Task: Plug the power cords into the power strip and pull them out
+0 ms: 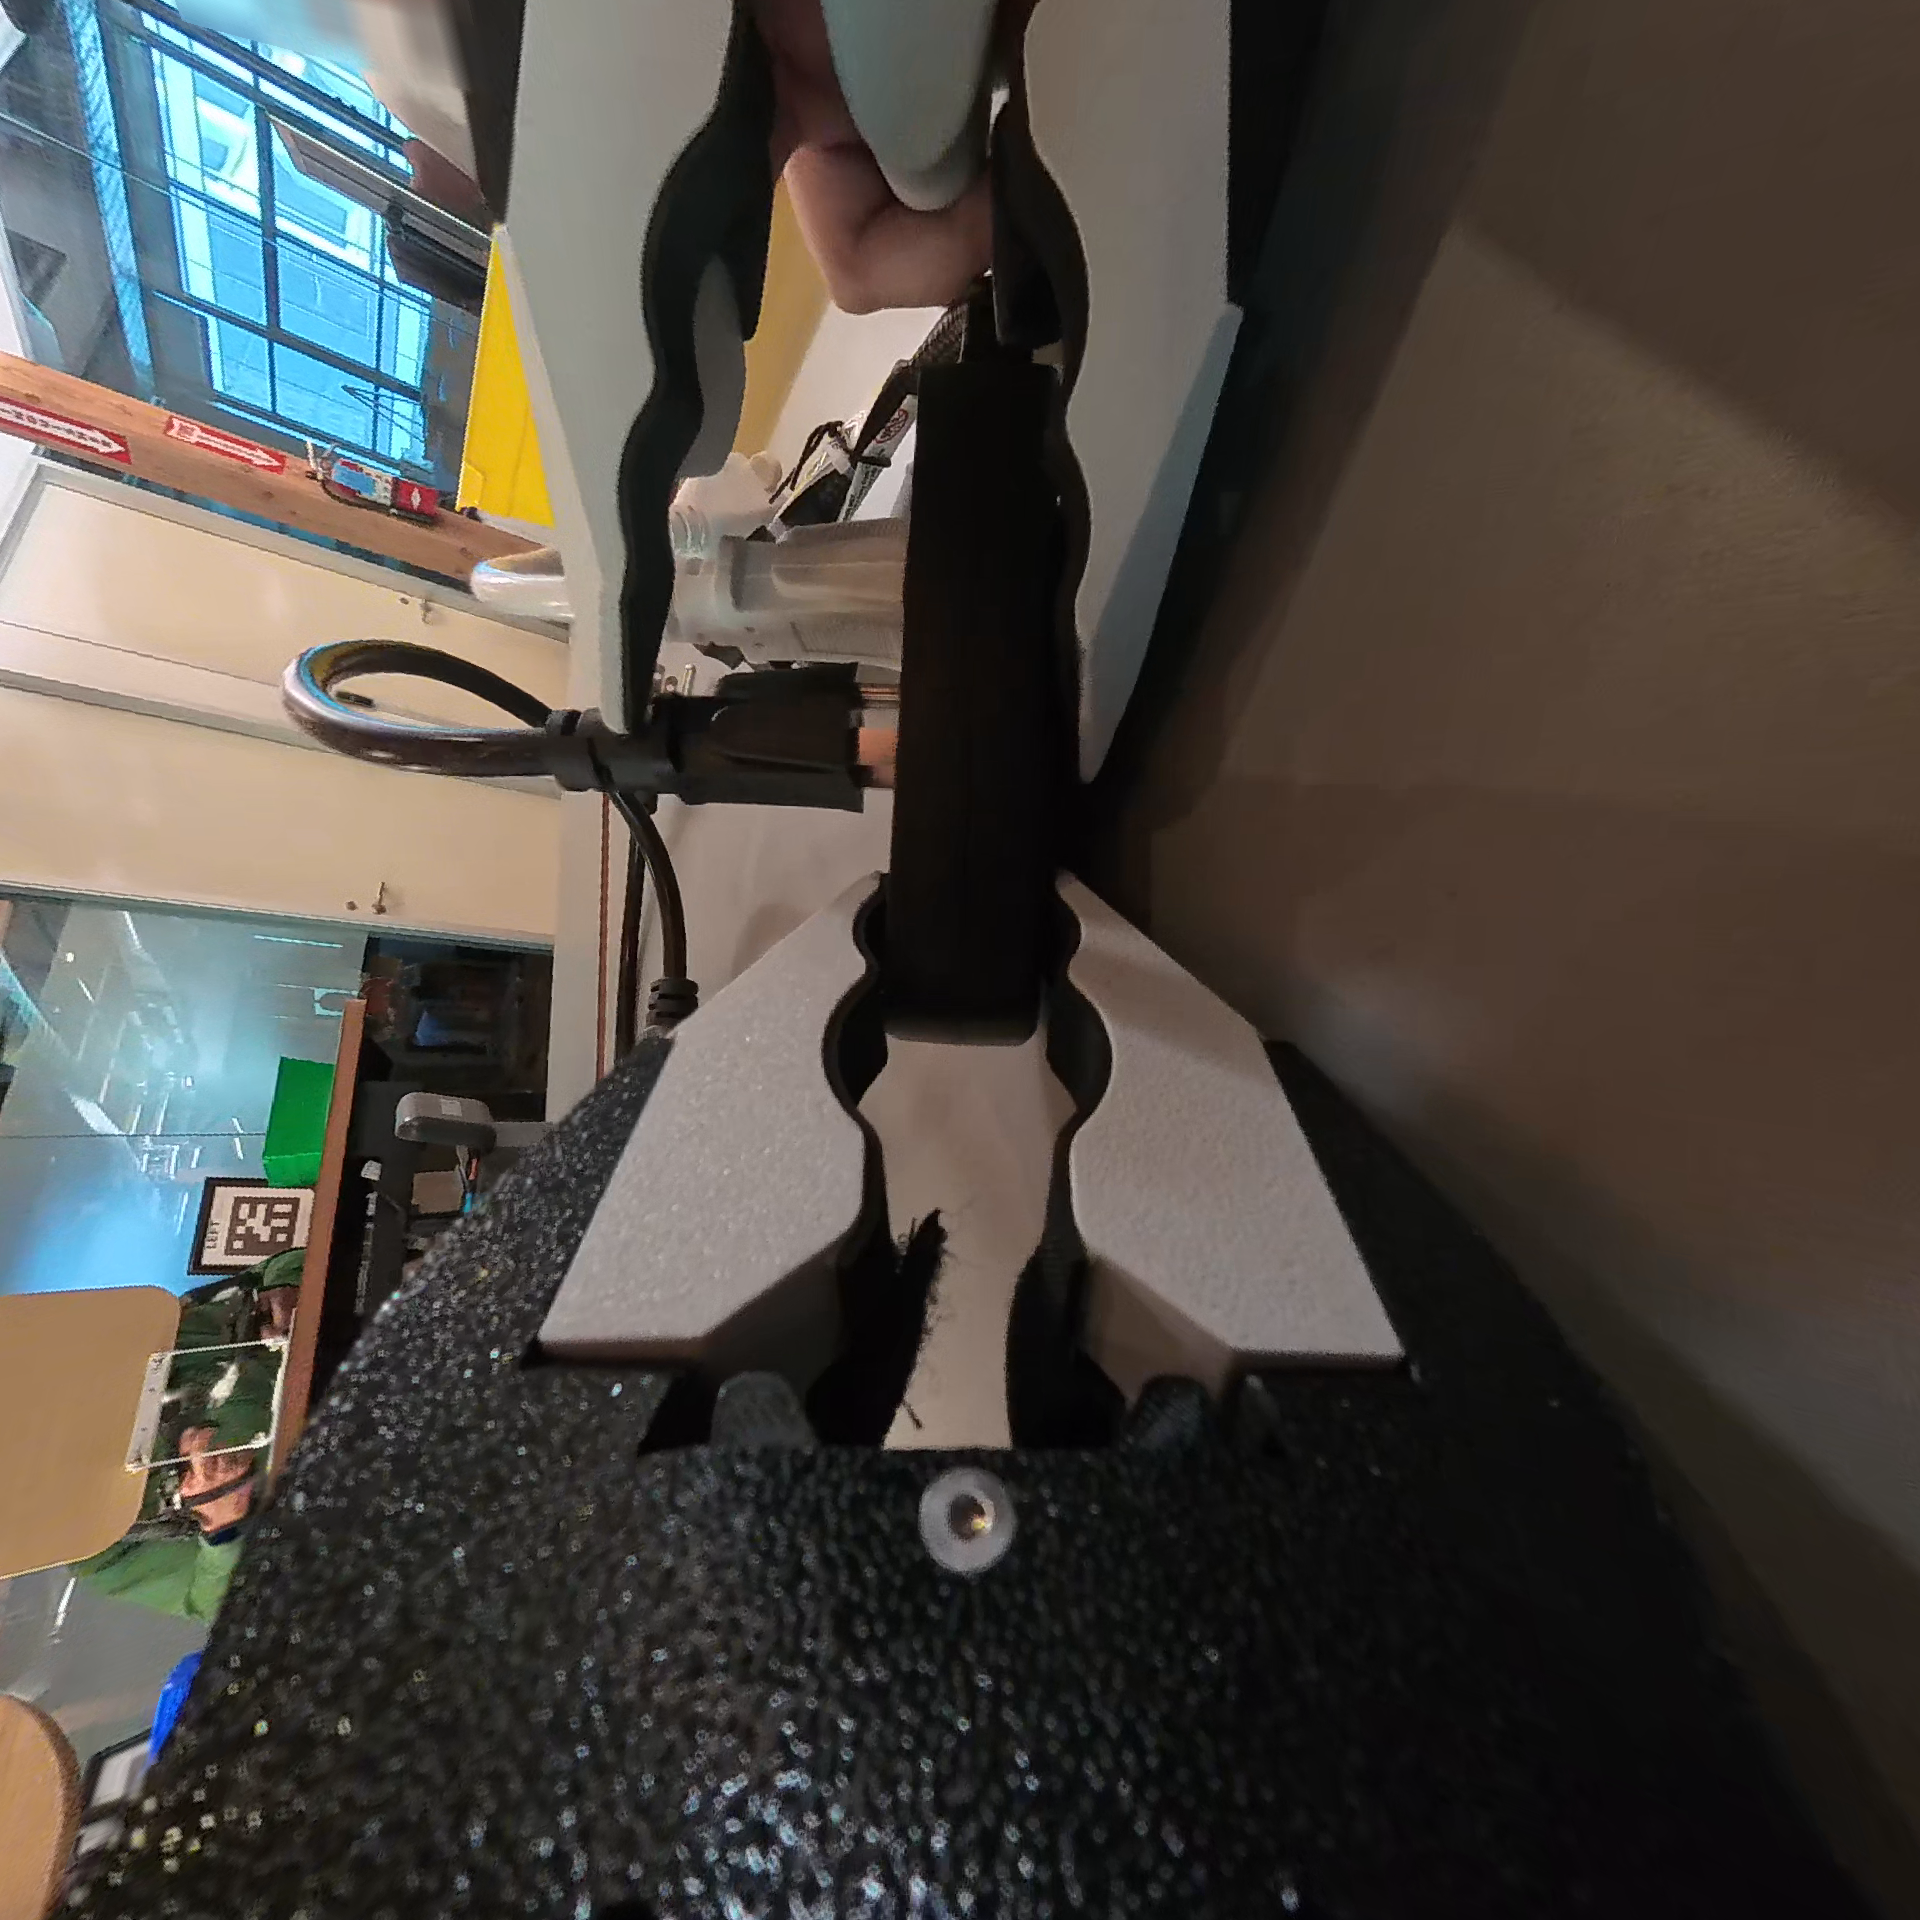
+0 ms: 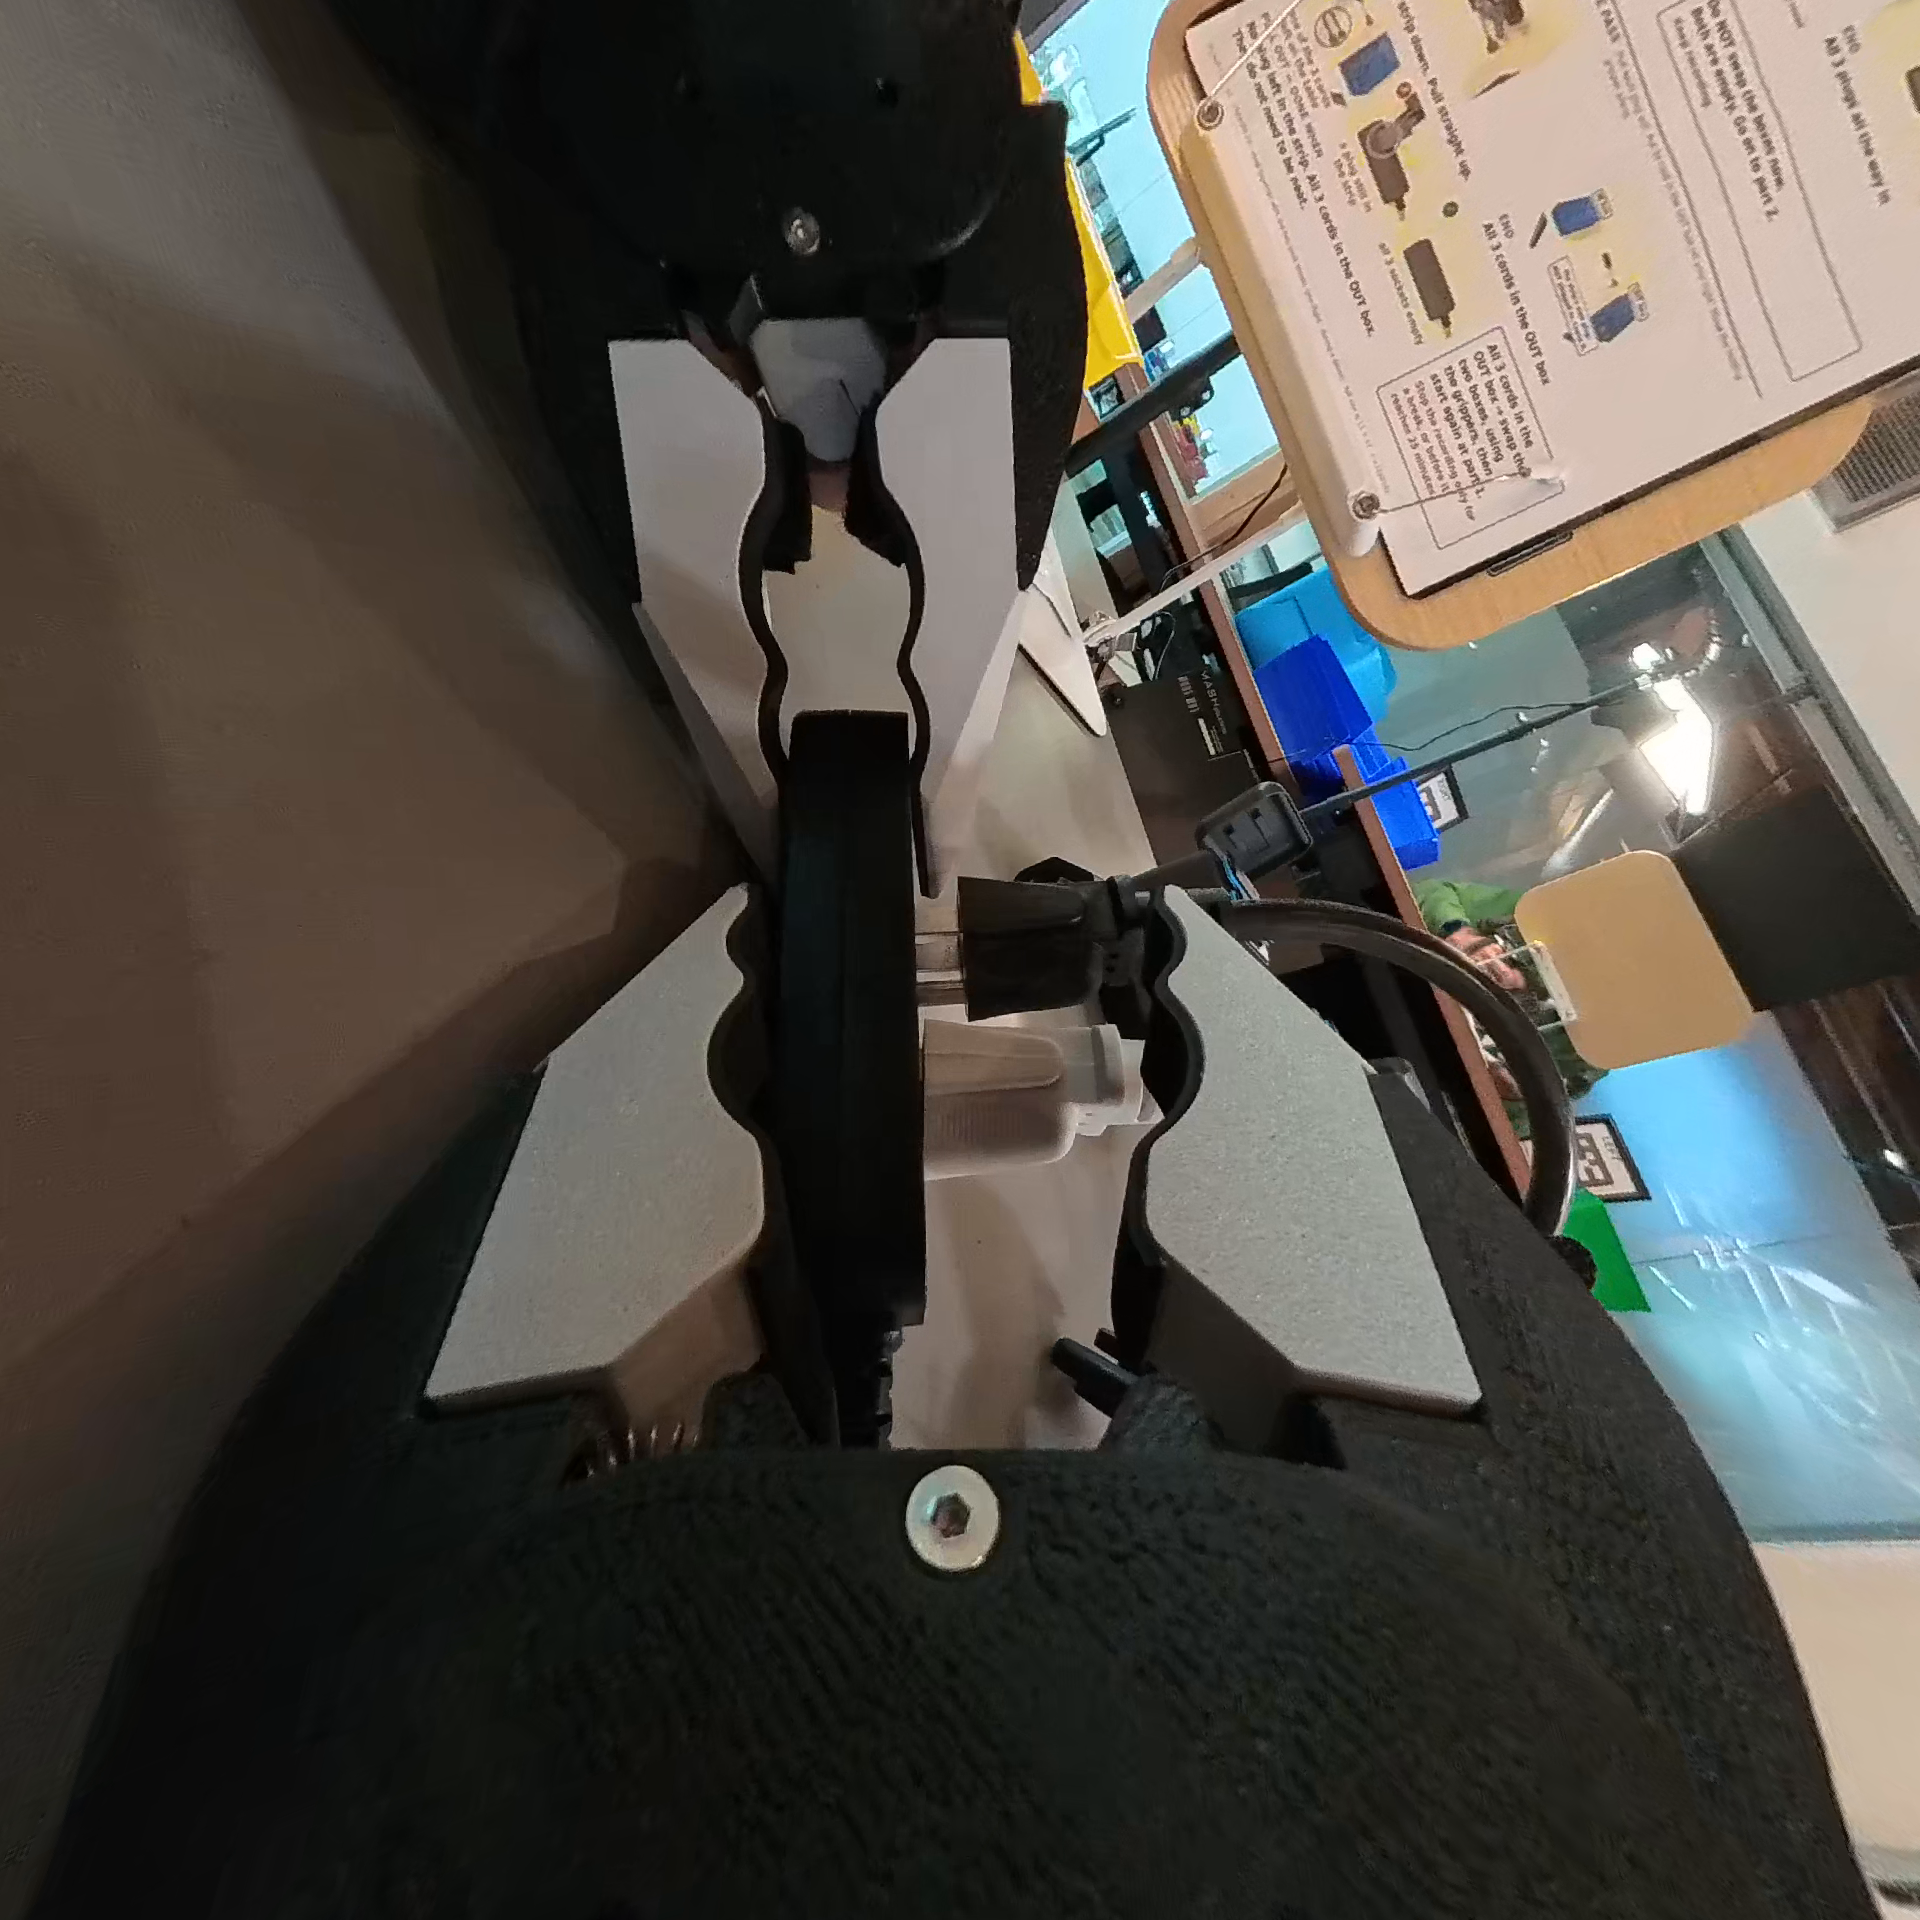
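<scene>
as the left gripper (image 1: pixel 961 935) sat closest in its own view, its two fingers were pressed onto the near end of the black power strip (image 1: pixel 982 665), holding it tight. the strip ran away toward 12 o'clock, standing on its thin edge. a black plug (image 1: pixel 769 753) stuck out of its side toward 9 o'clock, with shiny prongs showing, so it looked only part way in. its black cord (image 1: pixel 416 707) looped off past it. a white plug (image 1: pixel 758 582) sat next to it, a bit farther on.

at the far end, the right gripper (image 1: pixel 862 582) had its fingers set wide, one on each side of the strip and both plugs. they did not seem to squeeze anything.

the strip looked hard and stiff, and not heavy, so a grip across its flat sides should hold. it looked smooth, so it could slip if pulled hard. the black plug looked hard too, and the best place to take it would be its thick body. the cord looked bendy and would be a poor place to pull.
</scene>
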Motion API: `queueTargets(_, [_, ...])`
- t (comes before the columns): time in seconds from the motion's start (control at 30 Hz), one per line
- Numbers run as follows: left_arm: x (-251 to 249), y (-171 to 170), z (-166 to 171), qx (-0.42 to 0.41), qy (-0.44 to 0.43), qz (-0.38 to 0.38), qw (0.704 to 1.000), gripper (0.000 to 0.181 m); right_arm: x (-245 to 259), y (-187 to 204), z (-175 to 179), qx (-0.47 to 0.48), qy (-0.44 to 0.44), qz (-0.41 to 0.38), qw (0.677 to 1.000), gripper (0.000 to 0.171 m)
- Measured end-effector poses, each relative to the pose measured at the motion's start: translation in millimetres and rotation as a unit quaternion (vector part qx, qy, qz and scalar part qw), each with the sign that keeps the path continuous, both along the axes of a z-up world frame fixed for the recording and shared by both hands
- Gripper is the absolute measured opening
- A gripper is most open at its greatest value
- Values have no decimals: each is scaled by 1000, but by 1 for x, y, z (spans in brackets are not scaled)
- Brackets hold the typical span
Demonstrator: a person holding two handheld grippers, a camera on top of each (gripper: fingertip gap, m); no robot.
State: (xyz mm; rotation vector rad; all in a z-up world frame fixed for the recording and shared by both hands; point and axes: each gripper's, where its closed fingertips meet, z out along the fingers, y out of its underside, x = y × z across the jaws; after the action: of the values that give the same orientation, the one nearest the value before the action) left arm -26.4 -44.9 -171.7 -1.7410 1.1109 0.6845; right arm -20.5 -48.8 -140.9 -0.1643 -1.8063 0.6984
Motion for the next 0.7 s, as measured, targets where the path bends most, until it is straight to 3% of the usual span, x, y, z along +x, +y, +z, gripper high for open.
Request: queueTargets(0.7, [-1,0,-1,-10,-23,3,1000,25,-3,1,-1,2,3,1,1000,72])
